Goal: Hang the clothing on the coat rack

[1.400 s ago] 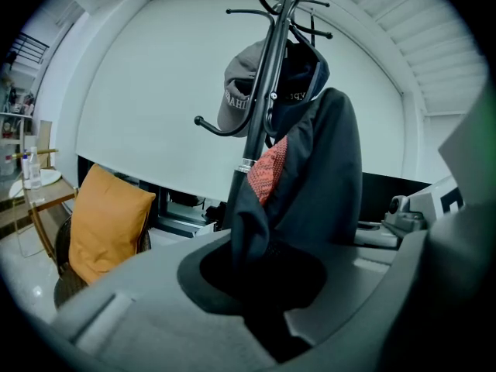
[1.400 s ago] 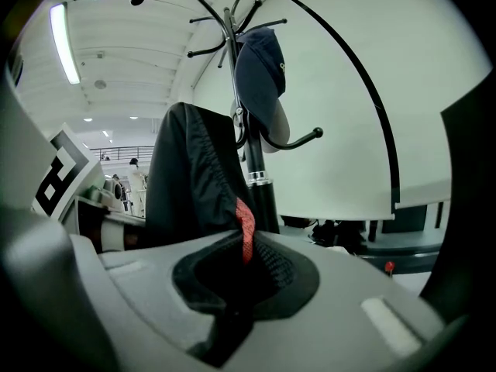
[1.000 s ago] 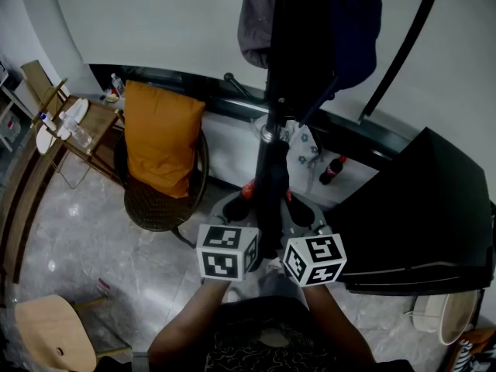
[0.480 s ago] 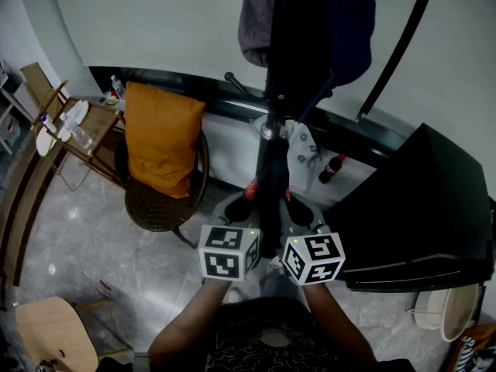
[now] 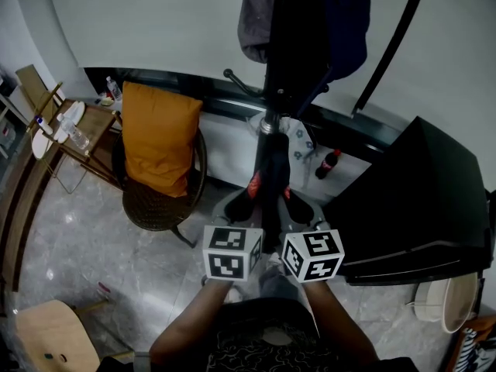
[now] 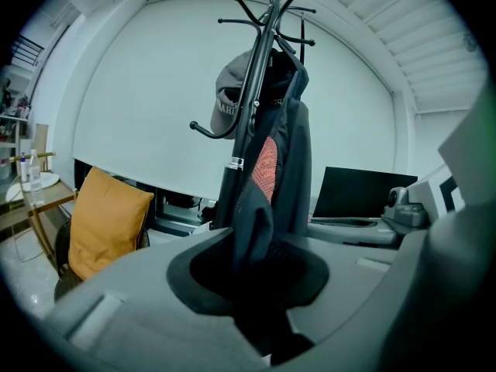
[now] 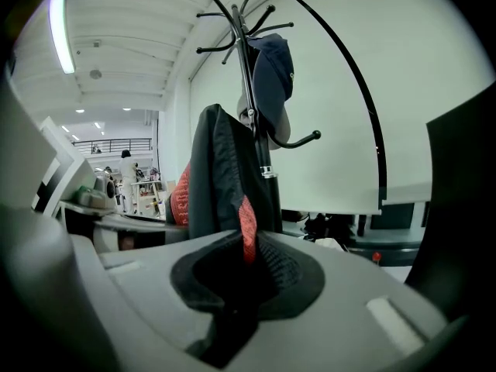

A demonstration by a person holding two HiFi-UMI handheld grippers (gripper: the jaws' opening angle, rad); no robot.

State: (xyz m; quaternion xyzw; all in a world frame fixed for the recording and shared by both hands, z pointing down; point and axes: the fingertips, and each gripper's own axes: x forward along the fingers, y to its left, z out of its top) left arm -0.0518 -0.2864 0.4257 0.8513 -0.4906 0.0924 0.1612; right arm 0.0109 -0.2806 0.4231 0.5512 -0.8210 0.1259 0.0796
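— Between the jaws of the left claw (image 6: pixel 260 285), what is there?
— Dark jacket (image 6: pixel 285 161) cloth, pinched tight. The right claw (image 7: pixel 236 285) nips the same jacket at its red lining.
— And beyond them?
— Just ahead, the jacket hangs along the coat rack (image 6: pixel 252 91) pole, with a grey cap (image 6: pixel 225 108) on a hook above. An orange cushion (image 5: pixel 159 138) sits off to the left.
— Changed since a second ago?
— Hardly; both claws stay clamped in the same spot.
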